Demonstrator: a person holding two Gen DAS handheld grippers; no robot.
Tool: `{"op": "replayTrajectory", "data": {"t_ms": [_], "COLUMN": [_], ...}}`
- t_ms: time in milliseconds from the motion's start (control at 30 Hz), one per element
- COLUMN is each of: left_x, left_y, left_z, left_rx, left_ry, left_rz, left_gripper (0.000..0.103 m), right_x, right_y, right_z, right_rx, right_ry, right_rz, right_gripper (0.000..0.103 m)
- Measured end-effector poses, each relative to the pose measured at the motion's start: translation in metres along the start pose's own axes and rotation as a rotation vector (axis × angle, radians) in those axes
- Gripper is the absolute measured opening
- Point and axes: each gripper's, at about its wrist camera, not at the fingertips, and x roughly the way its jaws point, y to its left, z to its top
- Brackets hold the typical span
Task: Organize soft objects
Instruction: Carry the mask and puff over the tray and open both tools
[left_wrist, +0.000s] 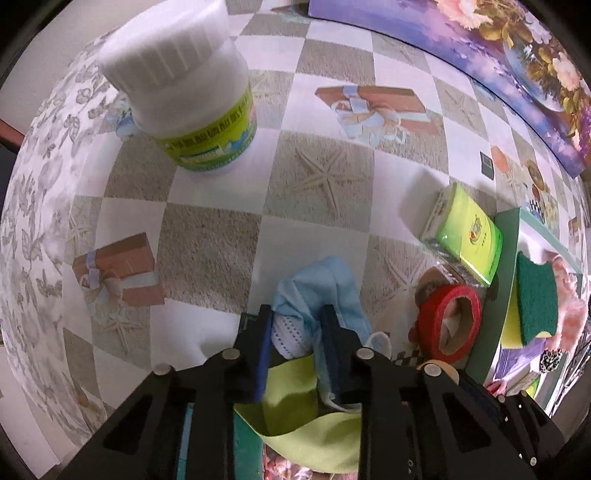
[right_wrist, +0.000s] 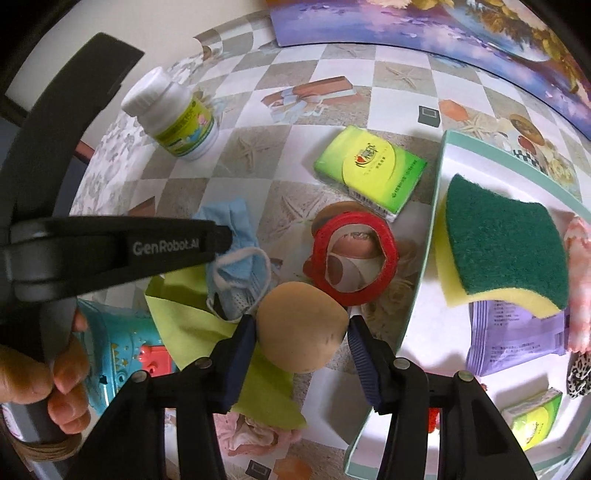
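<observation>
My left tool (left_wrist: 295, 321) points straight down at the desk (left_wrist: 207, 229) and is pinching the crumpled blue face mask (left_wrist: 317, 291), its two dark pads pressed against the bunched cloth on either side. The mask lies on the checked desk cover, just above a yellow-green cloth (left_wrist: 295, 406) that sits under the tool's frame. From the right wrist view I see a hand (right_wrist: 55, 373) gripping the left tool's handle, its tip on the mask (right_wrist: 236, 254).

My right tool (right_wrist: 301, 328) is clamped on a tan, round sponge puff (right_wrist: 299, 325), both pads touching its sides. Just beyond it a red roll of tape (right_wrist: 352, 258) lies on the desk, and past that a green tissue pack (right_wrist: 369, 170). To the right is a white tray with a teal rim (right_wrist: 432, 206), holding a green and yellow scrubbing sponge (right_wrist: 506, 240), a purple packet (right_wrist: 517, 332) and a second tissue pack (right_wrist: 532, 417). A white bottle (right_wrist: 173, 114) stands well apart at the far left.
</observation>
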Motion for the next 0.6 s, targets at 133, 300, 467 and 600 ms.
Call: {"op": "replayTrajectory", "data": {"t_ms": [133,300,467,600], "left_x": [-0.008,-0.034,-0.066,-0.086], "left_y": [0.006,0.014,0.017,0.026], "left_z": [0.007,0.014,0.019,0.014], "left_rx": [-0.031,-0.071,-0.096,-0.108], "left_ry": [-0.032,-0.121,-0.227,-0.303], "left_rz": [-0.015,-0.043,-0.056,-0.087], "left_gripper": [0.019,0.018,0.018,0.018], "right_x": [-0.009,-0.030,-0.049,-0.065], "right_y": [-0.001,-0.010,-0.012,-0.015], "right_z": [0.001,0.001,0.001,0.000], "right_rx": [0.004,0.008,0.025,0.046], "right_ry": [-0.014,-0.055,-0.102,-0.144], "right_rz": [0.009,0.022,0.032,0.042], "right_gripper": [0.054,0.054,0.054,0.054]}}
